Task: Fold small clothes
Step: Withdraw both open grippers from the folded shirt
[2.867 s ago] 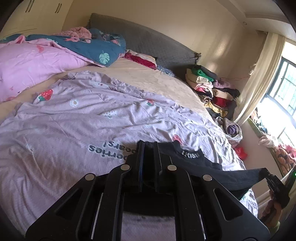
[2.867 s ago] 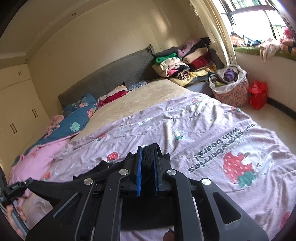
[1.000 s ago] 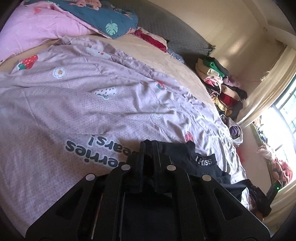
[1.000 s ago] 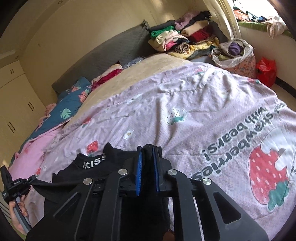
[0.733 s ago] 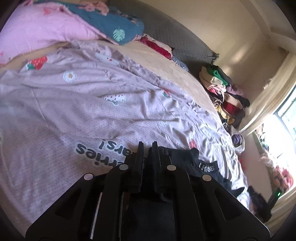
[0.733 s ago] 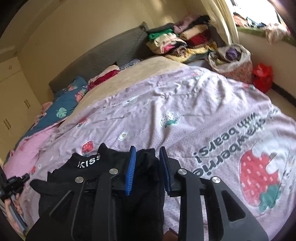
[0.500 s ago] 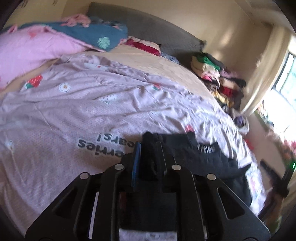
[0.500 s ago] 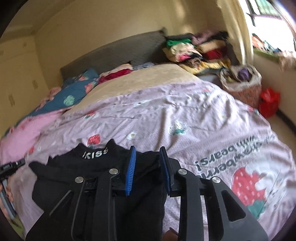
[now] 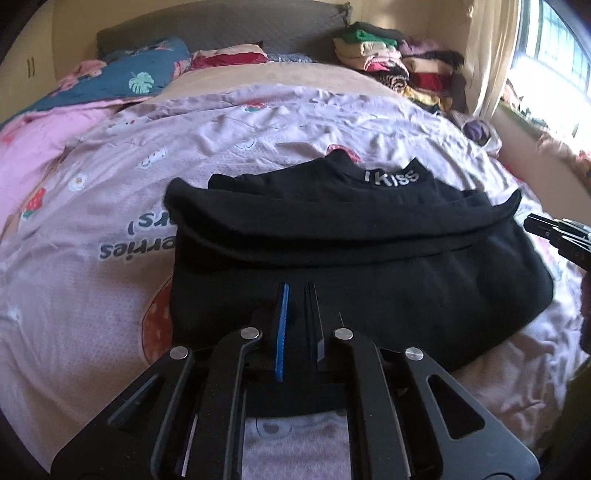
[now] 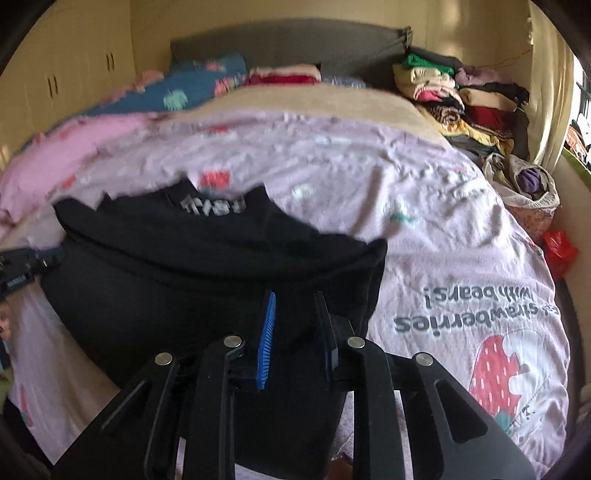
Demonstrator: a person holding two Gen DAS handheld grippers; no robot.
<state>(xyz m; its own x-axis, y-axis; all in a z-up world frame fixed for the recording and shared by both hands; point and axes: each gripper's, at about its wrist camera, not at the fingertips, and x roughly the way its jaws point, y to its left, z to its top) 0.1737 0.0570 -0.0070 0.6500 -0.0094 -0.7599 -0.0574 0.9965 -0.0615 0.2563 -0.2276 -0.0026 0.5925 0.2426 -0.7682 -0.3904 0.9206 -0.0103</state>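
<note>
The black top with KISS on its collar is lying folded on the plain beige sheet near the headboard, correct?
Not quite. The black top with KISS on its collar does lie folded, but on the lilac strawberry-print duvet at the near end of the bed; the beige sheet lies bare beyond it. The left wrist view shows this.

Black top folded across its middle, flat on lilac strawberry-print duvet, collar with pale lettering toward the far side. Left gripper over the top's near edge, jaws nearly closed, narrow slit between blue pad and black one, nothing visibly clamped. Right gripper just beside the top's right edge, only its tip in view. Beyond the top: grey headboard, teal leaf-print bedding, stacked clothes pile.
</note>
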